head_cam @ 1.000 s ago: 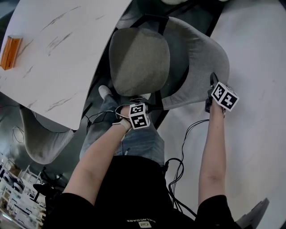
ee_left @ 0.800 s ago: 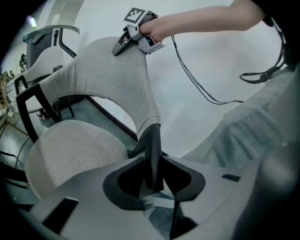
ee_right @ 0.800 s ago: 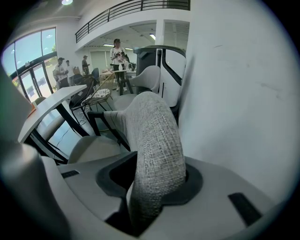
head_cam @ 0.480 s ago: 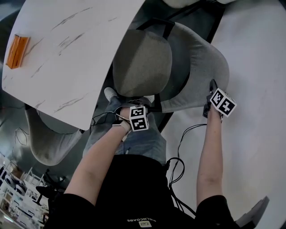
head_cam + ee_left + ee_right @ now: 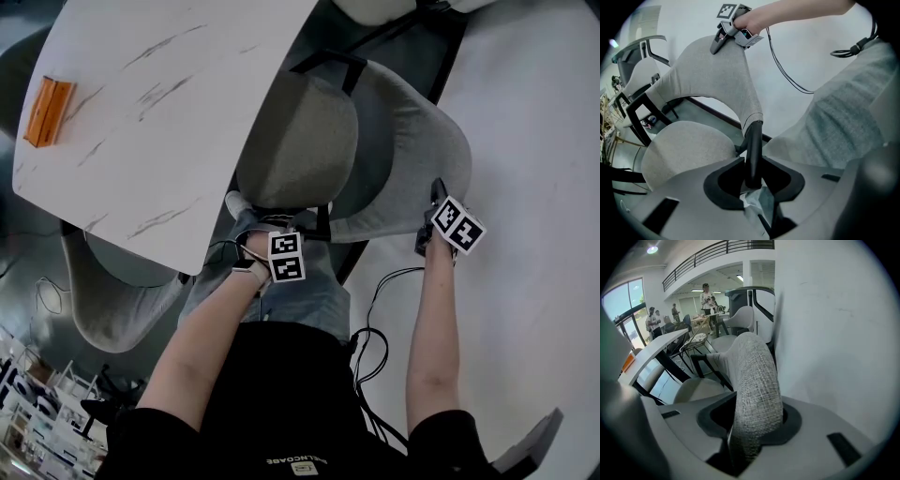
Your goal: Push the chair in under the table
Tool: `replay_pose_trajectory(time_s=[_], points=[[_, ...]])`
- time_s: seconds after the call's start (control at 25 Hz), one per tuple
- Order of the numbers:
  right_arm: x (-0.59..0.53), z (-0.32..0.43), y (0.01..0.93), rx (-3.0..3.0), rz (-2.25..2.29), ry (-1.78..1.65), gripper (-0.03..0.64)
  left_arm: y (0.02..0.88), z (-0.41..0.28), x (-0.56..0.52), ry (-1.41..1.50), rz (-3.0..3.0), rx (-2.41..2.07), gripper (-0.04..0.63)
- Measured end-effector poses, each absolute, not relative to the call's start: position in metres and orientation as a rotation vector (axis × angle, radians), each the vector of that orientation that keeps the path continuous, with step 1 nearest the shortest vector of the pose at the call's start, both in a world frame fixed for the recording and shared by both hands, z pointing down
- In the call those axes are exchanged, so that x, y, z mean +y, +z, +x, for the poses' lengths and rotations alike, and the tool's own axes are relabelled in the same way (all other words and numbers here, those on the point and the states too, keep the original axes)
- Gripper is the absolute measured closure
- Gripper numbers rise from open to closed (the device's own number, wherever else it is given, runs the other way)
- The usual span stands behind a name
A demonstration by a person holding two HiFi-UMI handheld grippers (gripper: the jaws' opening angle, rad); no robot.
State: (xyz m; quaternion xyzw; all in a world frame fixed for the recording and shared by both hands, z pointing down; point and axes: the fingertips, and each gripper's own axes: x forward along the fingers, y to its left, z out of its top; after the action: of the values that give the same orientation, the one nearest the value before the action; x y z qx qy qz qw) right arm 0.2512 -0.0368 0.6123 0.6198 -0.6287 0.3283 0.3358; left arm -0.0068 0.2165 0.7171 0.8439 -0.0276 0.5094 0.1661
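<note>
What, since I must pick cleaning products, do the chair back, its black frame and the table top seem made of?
The chair back looks like matte grey woven fabric; its coarse weave shows up close. The chair frame is a smooth black bar with slight sheen, probably painted metal, possibly plastic. The table top is smooth white with grey veins: marble or a laminate imitation.

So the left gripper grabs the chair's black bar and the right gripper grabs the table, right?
No. The right gripper grips not the table but the chair's grey back; its jaws have just been closing on it, as the right gripper view shows. The left gripper does hold the chair's black bar.
</note>
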Motion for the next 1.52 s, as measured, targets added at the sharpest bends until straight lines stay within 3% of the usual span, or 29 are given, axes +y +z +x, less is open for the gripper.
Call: replay_pose_trajectory(time_s=[0.44,0.84,1.52], points=[[-0.003,0.228,0.612,-1.619,1.675,1.005,0.489,0.717,-0.053,0.229,1.783,2.385,-0.079,0.495],[0.026,0.210,0.611,-1.613,1.713,1.087,0.497,0.719,-0.086,0.237,1.918,2.313,-0.090,0.494],[0.027,0.209,0.612,-1.634,1.725,1.097,0.495,0.707,-0.087,0.234,1.775,2.241,-0.124,0.493]])
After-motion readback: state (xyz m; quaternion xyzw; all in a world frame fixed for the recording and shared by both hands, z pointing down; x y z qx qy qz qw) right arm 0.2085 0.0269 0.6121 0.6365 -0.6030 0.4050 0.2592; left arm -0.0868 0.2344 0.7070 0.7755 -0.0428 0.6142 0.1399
